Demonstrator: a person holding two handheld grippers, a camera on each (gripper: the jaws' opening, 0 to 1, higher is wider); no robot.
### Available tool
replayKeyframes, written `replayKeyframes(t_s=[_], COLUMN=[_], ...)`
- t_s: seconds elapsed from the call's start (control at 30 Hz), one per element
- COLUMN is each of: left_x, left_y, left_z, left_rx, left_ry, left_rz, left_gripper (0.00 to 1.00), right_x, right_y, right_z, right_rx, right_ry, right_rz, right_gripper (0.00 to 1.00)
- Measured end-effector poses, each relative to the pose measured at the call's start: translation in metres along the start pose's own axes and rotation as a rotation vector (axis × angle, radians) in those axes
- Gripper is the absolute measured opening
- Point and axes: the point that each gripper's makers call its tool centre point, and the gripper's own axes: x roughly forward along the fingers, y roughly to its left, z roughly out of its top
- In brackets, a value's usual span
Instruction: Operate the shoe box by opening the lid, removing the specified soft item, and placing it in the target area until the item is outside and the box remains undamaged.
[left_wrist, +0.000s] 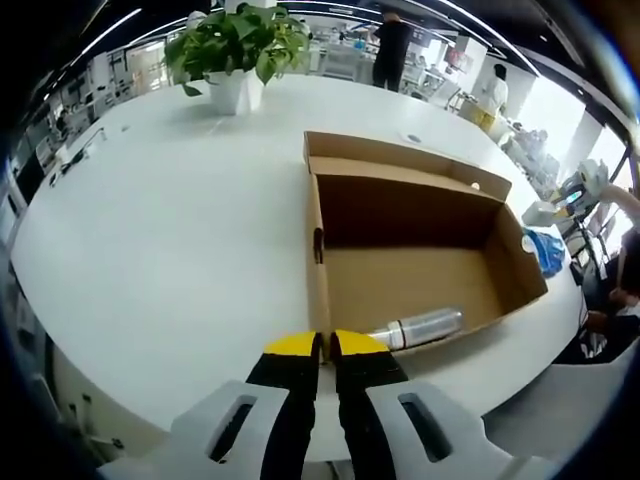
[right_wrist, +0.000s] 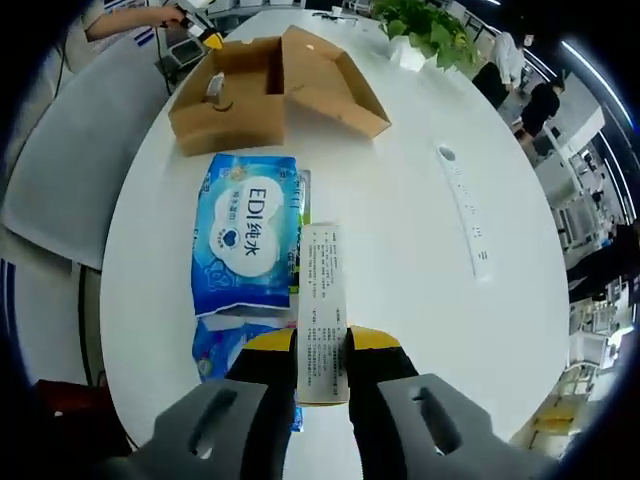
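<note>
The brown cardboard shoe box stands open on the white table, its lid folded back at the far side. A silver bottle lies inside against the near wall. My left gripper hovers just before the box's near left corner, shut with nothing between its jaws. My right gripper is shut on a soft wipes pack held on edge, white printed label up. A blue wipes pack lies flat on the table beyond it, and past that stands the shoe box. The left gripper shows behind the box.
A potted plant stands at the table's far side. A white power strip lies right of the packs. The blue pack lies past the box's right end. The table edge runs close on the left. People stand in the background.
</note>
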Motion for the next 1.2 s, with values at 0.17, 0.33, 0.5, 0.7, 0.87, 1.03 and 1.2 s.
replayKeyframes(t_s=[0.17, 0.33, 0.5, 0.7, 0.87, 1.03, 1.2], left_x=[0.001, 0.001, 0.001, 0.001, 0.002, 0.002, 0.001], left_y=[0.000, 0.001, 0.001, 0.000, 0.001, 0.000, 0.000], left_z=[0.000, 0.000, 0.000, 0.000, -0.001, -0.001, -0.002], left_rx=[-0.002, -0.004, -0.007, -0.007, -0.005, -0.002, -0.003], left_ry=[0.002, 0.002, 0.004, 0.005, 0.010, 0.012, 0.012], left_rz=[-0.003, -0.005, -0.006, -0.007, -0.006, -0.005, -0.004], left_gripper=[0.03, 0.03, 0.03, 0.03, 0.03, 0.03, 0.03], right_x=[0.007, 0.013, 0.018, 0.020, 0.021, 0.021, 0.023], right_y=[-0.007, -0.010, -0.011, -0.010, -0.011, -0.012, -0.011], right_z=[-0.013, -0.026, -0.040, -0.058, -0.067, -0.077, -0.084], right_rx=[0.011, 0.018, 0.013, 0.001, -0.004, -0.017, -0.030], right_ry=[0.018, 0.041, 0.073, 0.123, 0.144, 0.169, 0.190], right_rz=[-0.007, -0.002, 0.006, 0.014, 0.014, 0.012, 0.017], right_gripper=[0.16, 0.16, 0.16, 0.16, 0.16, 0.16, 0.17])
